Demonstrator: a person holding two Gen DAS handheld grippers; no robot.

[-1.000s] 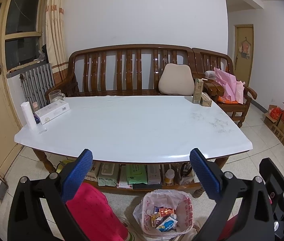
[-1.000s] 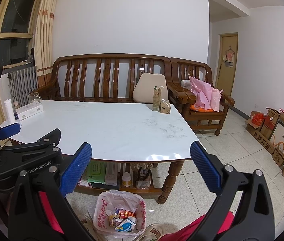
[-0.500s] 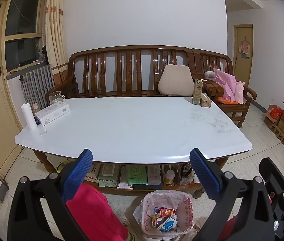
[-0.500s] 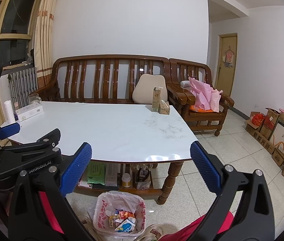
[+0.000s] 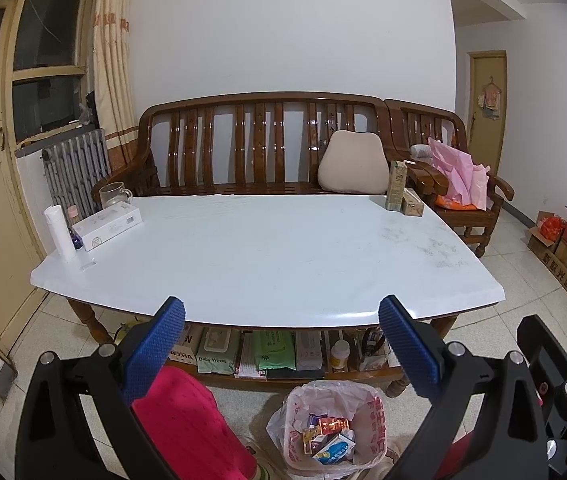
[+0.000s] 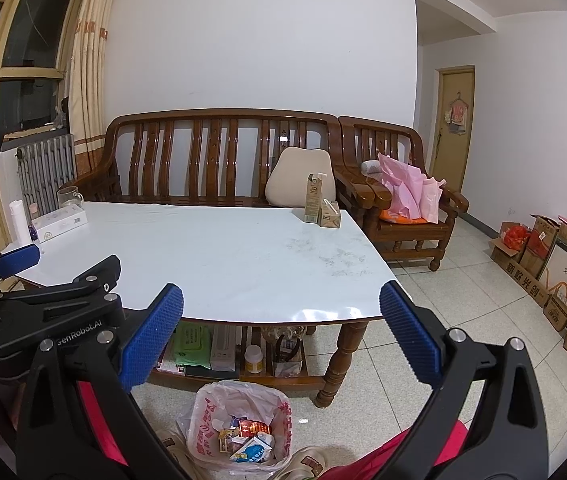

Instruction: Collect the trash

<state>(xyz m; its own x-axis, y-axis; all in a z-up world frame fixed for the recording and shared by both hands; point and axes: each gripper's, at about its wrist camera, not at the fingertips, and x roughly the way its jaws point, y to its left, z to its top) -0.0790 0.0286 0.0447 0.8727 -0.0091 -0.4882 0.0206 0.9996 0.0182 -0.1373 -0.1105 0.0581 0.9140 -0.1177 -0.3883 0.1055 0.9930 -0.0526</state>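
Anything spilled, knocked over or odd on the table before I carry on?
Nothing spilled or toppled. The tall carton stands upright beside a small box at the far right corner of the table. Only faint grey smudges mark the right side. The trash bag sits upright on the floor.

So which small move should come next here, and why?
Probably reach the right gripper toward the upright carton at the table's far right corner. Both grippers are open and empty, the left gripper too, and the trash bag on the floor already holds packaging.
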